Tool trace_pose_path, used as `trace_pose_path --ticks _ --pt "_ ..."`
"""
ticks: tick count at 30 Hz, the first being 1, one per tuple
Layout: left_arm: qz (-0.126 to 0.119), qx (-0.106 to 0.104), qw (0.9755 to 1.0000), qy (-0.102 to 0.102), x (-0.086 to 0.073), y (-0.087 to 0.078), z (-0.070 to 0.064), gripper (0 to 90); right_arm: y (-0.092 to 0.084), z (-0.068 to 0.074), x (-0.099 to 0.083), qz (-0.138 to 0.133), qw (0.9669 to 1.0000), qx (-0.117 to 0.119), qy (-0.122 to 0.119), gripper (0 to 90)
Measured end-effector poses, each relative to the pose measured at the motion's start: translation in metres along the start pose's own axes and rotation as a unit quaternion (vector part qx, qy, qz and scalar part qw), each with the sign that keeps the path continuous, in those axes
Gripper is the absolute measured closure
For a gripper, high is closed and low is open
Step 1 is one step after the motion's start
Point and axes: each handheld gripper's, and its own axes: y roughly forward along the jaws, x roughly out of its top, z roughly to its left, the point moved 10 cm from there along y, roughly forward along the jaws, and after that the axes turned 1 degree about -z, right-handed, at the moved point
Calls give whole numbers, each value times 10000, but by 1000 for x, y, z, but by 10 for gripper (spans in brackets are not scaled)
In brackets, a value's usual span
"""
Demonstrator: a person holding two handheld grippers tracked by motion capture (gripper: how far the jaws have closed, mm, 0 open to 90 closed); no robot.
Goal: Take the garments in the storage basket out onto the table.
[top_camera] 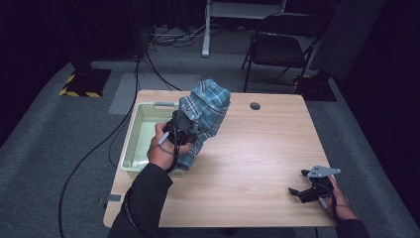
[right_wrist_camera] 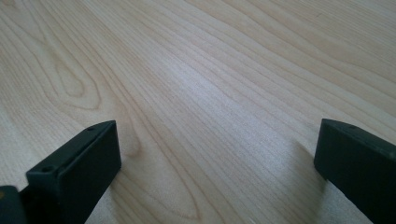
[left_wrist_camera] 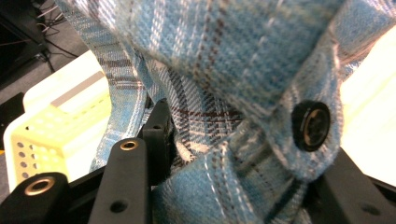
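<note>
So the wooden table (top_camera: 257,163) is mostly bare, with a pale green laundry basket (top_camera: 141,130) sitting at its left edge, and I've got the blue plaid shirt (top_camera: 208,106) hoisted up in the air just over the basket's right rim, the tail end hanging down to about the table. My left gripper (top_camera: 182,124) is clamped shut on a bunched fold of the fabric, which you can see wadded between the jaws in the left gripper view, right by a dark button (left_wrist_camera: 311,125). Honestly this thing looks light and totally floppy, no stiffness at all, so it'll sag and swing wherever I don't hold it. I'd say grab thick seams or the button placket, not a single thin layer. My right gripper (top_camera: 309,191) is parked low near the table's right front corner, jaws wide apart, holding nothing.
</note>
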Motion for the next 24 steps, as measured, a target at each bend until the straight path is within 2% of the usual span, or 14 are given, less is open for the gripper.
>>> trace_pose_path --ticks 5,24 --pt "21 -85 9999 67 3 2 -8 530 0 0 0 -2 10000 -4 -4 5" --pt "201 -45 9980 601 18 11 -35 532 0 0 0 0 10000 1 -4 5"
